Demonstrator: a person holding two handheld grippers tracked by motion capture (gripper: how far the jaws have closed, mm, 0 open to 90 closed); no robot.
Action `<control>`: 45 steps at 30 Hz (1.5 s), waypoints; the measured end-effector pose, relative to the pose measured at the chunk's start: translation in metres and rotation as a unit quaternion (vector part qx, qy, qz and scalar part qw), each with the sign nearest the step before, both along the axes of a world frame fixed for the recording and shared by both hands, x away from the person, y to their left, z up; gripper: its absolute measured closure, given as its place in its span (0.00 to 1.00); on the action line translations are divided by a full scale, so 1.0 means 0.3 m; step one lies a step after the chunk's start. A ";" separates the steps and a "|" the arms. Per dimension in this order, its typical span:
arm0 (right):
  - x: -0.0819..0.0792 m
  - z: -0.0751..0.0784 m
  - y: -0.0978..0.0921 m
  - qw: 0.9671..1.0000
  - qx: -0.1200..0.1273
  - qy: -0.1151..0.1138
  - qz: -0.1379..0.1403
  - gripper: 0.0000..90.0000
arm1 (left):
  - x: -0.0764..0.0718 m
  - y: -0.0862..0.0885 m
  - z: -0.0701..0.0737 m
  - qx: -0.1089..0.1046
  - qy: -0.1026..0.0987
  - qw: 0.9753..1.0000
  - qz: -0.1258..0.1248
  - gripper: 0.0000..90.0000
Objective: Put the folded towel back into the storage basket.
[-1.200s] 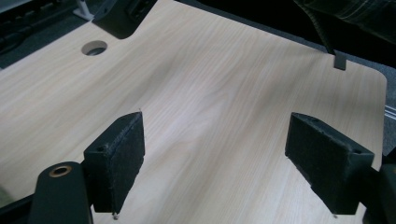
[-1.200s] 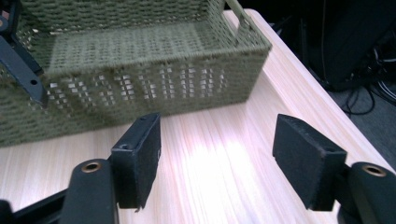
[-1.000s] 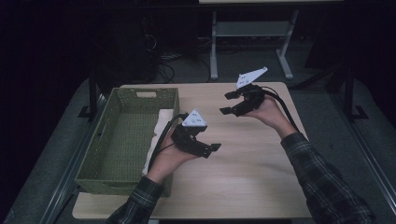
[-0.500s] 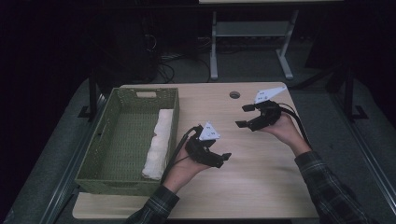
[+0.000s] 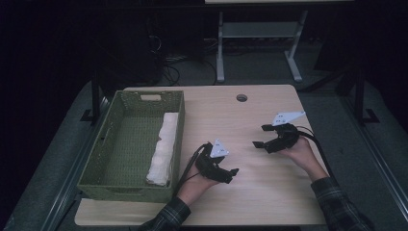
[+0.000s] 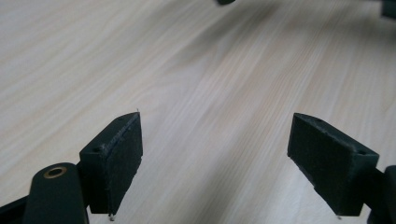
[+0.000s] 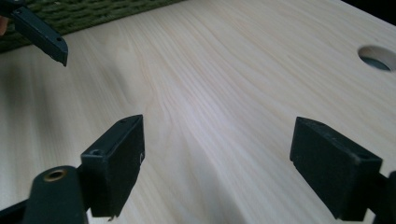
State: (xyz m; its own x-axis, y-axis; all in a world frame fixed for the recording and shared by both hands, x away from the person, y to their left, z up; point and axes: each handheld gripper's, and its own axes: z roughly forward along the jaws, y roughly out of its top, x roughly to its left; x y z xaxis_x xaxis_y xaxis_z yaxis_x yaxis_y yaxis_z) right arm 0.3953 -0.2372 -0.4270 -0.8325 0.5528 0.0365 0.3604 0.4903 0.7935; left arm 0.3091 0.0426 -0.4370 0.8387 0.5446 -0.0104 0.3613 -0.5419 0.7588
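Both claws drawn nearer, left claw (image 5: 230, 174) gaping empty, right claw (image 5: 260, 136) likewise.

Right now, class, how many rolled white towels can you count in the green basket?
1. A single white towel lies lengthwise along the right inner wall of the green basket, at the table's left. The near wall hides a little of the basket floor, so something small could be missed.

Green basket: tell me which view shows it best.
The high view: the whole green basket shows on the table's left side, a white rolled cloth along its right wall. The right gripper view catches a strip of its woven wall.
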 end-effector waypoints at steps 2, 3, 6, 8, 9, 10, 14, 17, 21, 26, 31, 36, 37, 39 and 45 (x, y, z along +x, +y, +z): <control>-0.018 -0.016 -0.014 1.000 0.002 0.000 -0.011 0.19 | -0.001 0.003 -0.017 0.005 -0.001 1.000 0.002 0.20; -0.028 -0.023 -0.021 1.000 0.004 0.003 -0.018 0.19 | -0.002 0.005 -0.025 0.005 0.001 1.000 0.005 0.19; -0.056 -0.054 -0.038 1.000 -0.005 0.005 -0.022 0.19 | -0.003 0.010 -0.047 0.009 0.003 1.000 0.009 0.19; -0.073 -0.070 -0.047 0.999 -0.014 0.015 -0.027 0.18 | -0.003 0.011 -0.065 0.010 0.005 1.000 0.014 0.19; -0.083 -0.080 -0.054 0.999 -0.016 0.016 -0.032 0.17 | -0.003 0.012 -0.071 0.013 0.006 1.000 0.014 0.19; -0.091 -0.087 -0.063 0.999 -0.017 0.015 -0.034 0.17 | -0.003 0.012 -0.077 0.015 0.005 1.000 0.015 0.19; -0.118 -0.109 -0.087 0.999 -0.013 0.022 -0.045 0.17 | -0.002 0.009 -0.098 0.028 0.009 0.999 0.021 0.18; -0.142 -0.125 -0.102 0.998 -0.016 0.022 -0.052 0.16 | -0.003 0.010 -0.107 0.031 0.006 0.999 0.023 0.18; -0.164 -0.148 -0.118 0.997 -0.025 0.018 -0.066 0.16 | -0.002 0.014 -0.119 0.031 0.010 0.999 0.020 0.18; -0.182 -0.166 -0.124 0.996 -0.042 0.010 -0.079 0.16 | 0.004 0.020 -0.134 0.029 0.013 0.999 0.020 0.17; -0.182 -0.182 -0.122 0.995 -0.051 0.014 -0.084 0.16 | 0.007 0.023 -0.137 0.029 0.011 0.999 0.019 0.16; -0.173 -0.186 -0.128 0.995 -0.042 0.032 -0.079 0.15 | 0.008 0.023 -0.138 0.029 0.012 0.999 0.020 0.16; -0.173 -0.185 -0.127 0.995 -0.043 0.034 -0.082 0.15 | 0.008 0.023 -0.138 0.029 0.012 0.999 0.020 0.16; -0.173 -0.185 -0.127 0.995 -0.043 0.034 -0.081 0.15 | 0.008 0.023 -0.138 0.029 0.012 0.999 0.020 0.16; -0.172 -0.186 -0.126 0.995 -0.042 0.032 -0.080 0.15 | 0.008 0.023 -0.138 0.030 0.012 0.999 0.019 0.16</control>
State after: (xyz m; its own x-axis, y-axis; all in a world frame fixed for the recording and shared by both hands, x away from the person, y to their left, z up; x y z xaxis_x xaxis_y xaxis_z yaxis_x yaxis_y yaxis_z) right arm 0.3438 -0.2751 -0.4829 -0.7305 0.6821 0.0346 0.4886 0.4865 0.7242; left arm 0.3114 0.0494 -0.4782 0.8168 0.5769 0.0029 0.4009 -0.5713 0.7162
